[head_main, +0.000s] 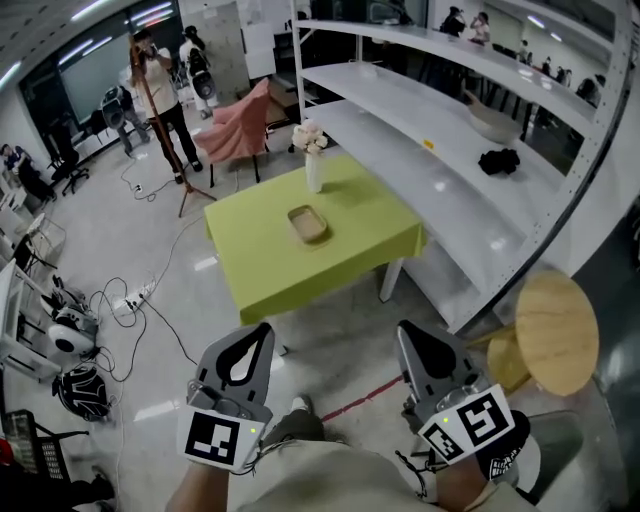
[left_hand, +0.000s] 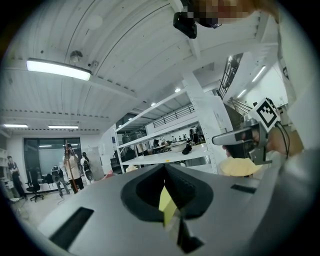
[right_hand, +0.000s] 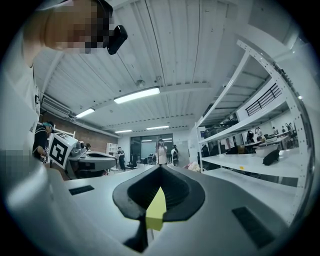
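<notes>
Both grippers are held low in front of the person, above the floor and short of a table. In the head view my left gripper (head_main: 264, 330) and my right gripper (head_main: 404, 328) point toward the green-clothed table (head_main: 350, 255). Each has its jaws closed tip to tip with nothing between them. The left gripper view shows my left gripper (left_hand: 164, 168) shut, with a sliver of green visible through the jaw opening. My right gripper (right_hand: 160, 167) looks the same in the right gripper view. On the table stand a shallow tan tray (head_main: 308, 223) and a white vase of flowers (head_main: 313, 160).
White shelving (head_main: 440, 150) runs along the right, holding a bowl (head_main: 492, 120) and a black object (head_main: 498, 159). A round wooden stool (head_main: 556, 332) stands at the right. Cables (head_main: 130, 300) and gear lie on the floor at the left. Standing people (head_main: 160, 95) and a pink-draped chair (head_main: 238, 128) are beyond the table.
</notes>
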